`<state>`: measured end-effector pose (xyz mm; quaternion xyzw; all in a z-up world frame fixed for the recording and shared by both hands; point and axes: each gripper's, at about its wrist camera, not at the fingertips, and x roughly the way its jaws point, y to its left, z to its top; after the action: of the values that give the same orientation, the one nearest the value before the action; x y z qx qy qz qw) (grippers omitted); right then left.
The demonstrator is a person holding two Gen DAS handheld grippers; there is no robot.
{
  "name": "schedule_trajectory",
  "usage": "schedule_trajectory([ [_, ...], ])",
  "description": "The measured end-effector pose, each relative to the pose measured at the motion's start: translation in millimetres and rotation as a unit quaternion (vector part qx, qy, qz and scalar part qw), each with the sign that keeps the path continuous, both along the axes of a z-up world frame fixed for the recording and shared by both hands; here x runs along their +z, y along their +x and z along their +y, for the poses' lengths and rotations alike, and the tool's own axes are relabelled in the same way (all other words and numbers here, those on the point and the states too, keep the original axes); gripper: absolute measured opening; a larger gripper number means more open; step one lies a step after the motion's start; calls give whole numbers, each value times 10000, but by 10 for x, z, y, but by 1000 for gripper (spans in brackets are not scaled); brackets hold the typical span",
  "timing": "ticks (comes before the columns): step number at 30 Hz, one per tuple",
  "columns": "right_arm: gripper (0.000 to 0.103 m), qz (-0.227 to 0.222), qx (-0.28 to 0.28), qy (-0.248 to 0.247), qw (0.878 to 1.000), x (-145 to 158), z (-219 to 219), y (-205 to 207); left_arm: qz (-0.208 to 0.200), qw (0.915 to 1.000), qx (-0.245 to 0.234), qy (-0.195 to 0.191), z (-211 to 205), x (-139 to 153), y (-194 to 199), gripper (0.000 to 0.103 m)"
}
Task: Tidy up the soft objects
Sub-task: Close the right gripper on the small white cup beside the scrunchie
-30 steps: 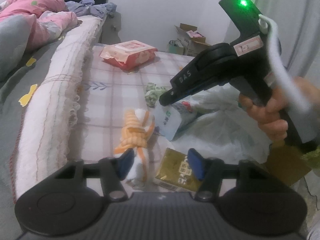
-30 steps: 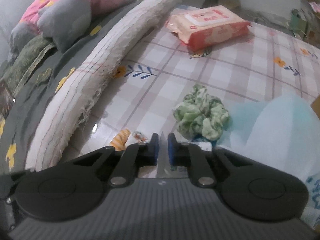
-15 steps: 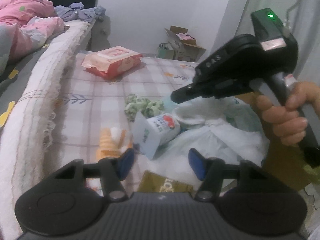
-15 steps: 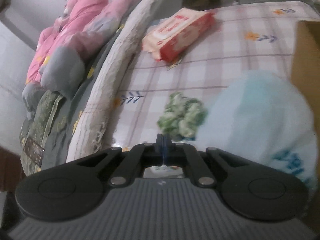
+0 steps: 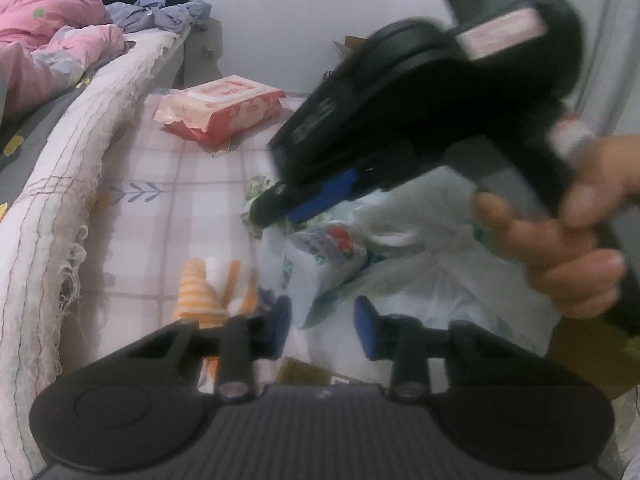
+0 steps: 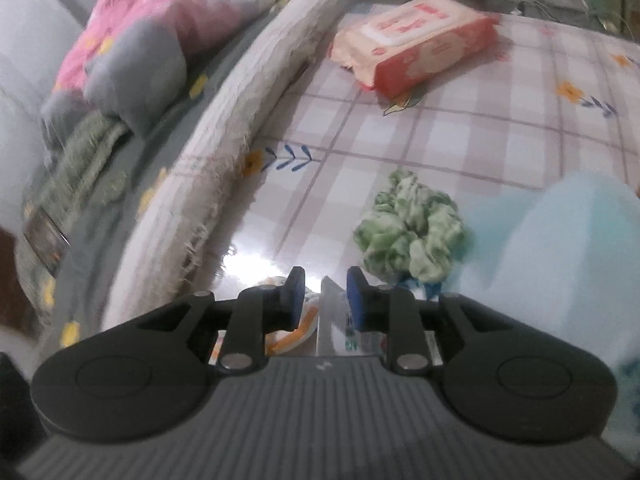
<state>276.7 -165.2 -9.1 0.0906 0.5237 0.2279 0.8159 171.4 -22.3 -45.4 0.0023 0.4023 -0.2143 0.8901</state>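
the green scrunchie [image 6: 410, 234] lies on the checked tablecloth [image 6: 460, 128], just past the right gripper [image 6: 322, 294] at about 1 o'clock from its tips, apart from the blue pads. that gripper's jaws stand parted with a narrow gap, nothing clamped between them; a thin white edge of the tissue pack [image 6: 334, 320] shows below the gap, and i cannot tell whether it touches a pad. a pale blue plastic bag [image 6: 560, 240] sits just beside the scrunchie at 3 o'clock. the red wet-wipes pack [image 6: 416, 44] lies well apart at 12 o'clock, near the rolled white mattress edge [image 6: 256, 92].

in the left wrist view, the left gripper [image 5: 322, 326] is spread wide and empty. the orange striped sock [image 5: 208, 292] lies just beyond its left pad at 11 o'clock, and the tissue pack [image 5: 320, 258] sits at 12 o'clock on the white plastic bag [image 5: 432, 280]. the right gripper [image 5: 276, 204], blurred, hangs above them at 1 o'clock, held in the right hand [image 5: 560, 256]. only a scrap of the scrunchie [image 5: 256, 188] shows behind its tip.
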Motion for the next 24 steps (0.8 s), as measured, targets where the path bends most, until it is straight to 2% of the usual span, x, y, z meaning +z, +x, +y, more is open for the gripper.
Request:
schedule_trajectory([
  [4, 20, 80, 224, -329, 9992, -126, 161, 109, 52, 10000, 18, -35, 48, -10, 10, 35],
  [6, 10, 48, 264, -455, 9986, -130, 193, 97, 66, 10000, 39, -35, 64, -17, 19, 35],
  [7, 4, 74, 268, -388, 9989, -128, 180, 96, 66, 10000, 47, -33, 72, -20, 24, 35],
  [10, 2, 46, 230, -267, 9994, -77, 133, 64, 79, 9999, 73, -56, 81, -27, 45, 36],
  [17, 0, 210, -324, 598, 9975, 26, -332, 23, 245, 9994, 81, -220, 61, -52, 131, 49],
  [20, 0, 137, -564, 677, 9960, 62, -538, -6, 320, 9988, 77, -366, 52, -61, 178, 56],
  [24, 0, 204, -764, 832, 9934, 48, -721, -32, 378, 9985, 114, -391, 22, -69, 244, 56],
])
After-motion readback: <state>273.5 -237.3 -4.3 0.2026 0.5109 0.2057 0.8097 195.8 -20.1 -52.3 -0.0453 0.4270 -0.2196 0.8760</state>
